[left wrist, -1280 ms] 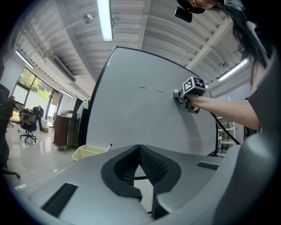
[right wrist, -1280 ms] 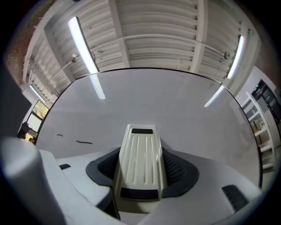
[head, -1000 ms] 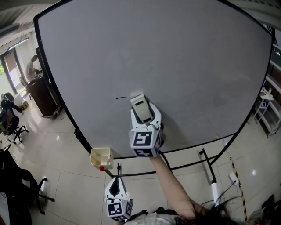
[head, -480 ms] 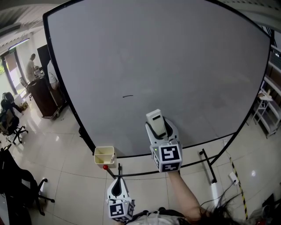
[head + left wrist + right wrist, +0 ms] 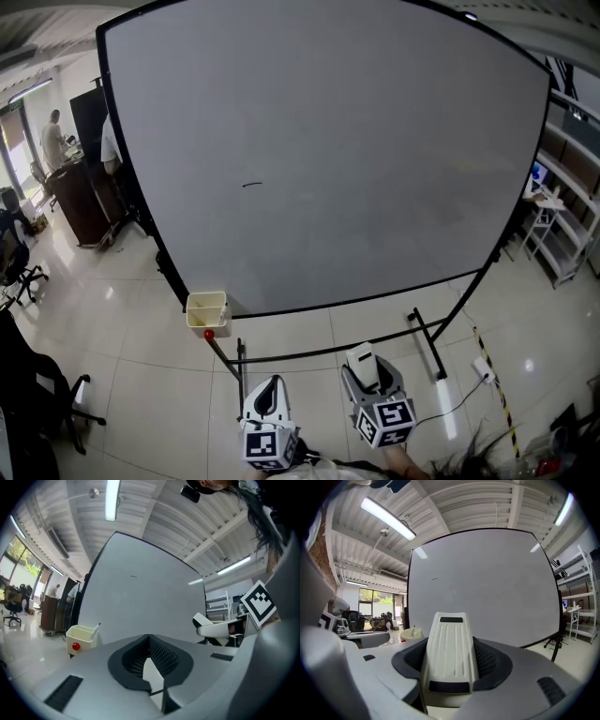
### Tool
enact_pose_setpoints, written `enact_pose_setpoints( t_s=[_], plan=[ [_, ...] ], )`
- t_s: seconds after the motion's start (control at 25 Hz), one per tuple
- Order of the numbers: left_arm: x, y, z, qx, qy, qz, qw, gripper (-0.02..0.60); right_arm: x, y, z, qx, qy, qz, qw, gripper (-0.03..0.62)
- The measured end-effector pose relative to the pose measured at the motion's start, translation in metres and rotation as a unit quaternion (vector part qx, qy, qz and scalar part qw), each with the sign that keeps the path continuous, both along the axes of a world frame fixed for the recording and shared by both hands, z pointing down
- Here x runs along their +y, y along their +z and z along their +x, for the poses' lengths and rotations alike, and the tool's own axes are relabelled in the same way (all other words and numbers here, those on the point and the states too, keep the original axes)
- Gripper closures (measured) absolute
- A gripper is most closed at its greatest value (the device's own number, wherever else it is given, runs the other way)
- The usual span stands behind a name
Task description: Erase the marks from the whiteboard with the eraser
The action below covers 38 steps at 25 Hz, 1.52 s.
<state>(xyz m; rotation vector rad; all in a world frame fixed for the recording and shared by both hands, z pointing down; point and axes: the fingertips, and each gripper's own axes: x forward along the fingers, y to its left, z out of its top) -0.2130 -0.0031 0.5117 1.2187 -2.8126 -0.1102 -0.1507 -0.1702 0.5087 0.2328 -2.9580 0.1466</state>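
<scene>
Below the whiteboard (image 5: 375, 141), the left gripper (image 5: 270, 392) hangs with its jaws pressed together on nothing. Right of it, also below the whiteboard and clear of it, the right gripper (image 5: 367, 375) clamps the eraser (image 5: 450, 658). One short dark mark (image 5: 251, 185) sits on the whiteboard's left half.

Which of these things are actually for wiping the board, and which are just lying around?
For the job:
whiteboard
small dark mark on it
eraser, clamped in the right gripper

Just about:
left gripper, shut and empty
cream tub on the stand
shelving
</scene>
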Motion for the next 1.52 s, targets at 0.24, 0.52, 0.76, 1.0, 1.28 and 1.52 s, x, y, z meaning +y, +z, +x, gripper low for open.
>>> enact_pose_setpoints(
  t_s=[0.24,0.52,0.76,1.0,1.28,1.52],
  plan=[
    [-0.002,0.009,0.062,-0.016,-0.005,-0.013,0.9998,0.592,0.027,0.036,0.078,0.043,-0.033,-0.007,0.999,0.316],
    [0.01,0.014,0.134,-0.006,-0.014,-0.032,0.9994,0.592,0.042,0.043,0.145,0.048,-0.05,-0.025,0.997,0.318],
    [0.029,0.016,0.157,-0.004,-0.013,-0.038,0.9992,0.592,0.072,0.048,0.146,0.052,-0.082,-0.014,0.995,0.319],
    [0.039,0.016,0.158,0.001,-0.011,-0.045,0.9989,0.592,0.084,0.044,0.137,0.051,-0.085,-0.019,0.995,0.321],
    [0.045,0.014,0.152,0.003,-0.015,-0.035,0.9993,0.592,0.092,0.043,0.137,0.056,-0.086,-0.03,0.994,0.321],
    [0.041,0.012,0.151,-0.001,-0.008,-0.031,0.9995,0.592,0.087,0.046,0.138,0.057,-0.076,-0.028,0.995,0.321]
  ],
)
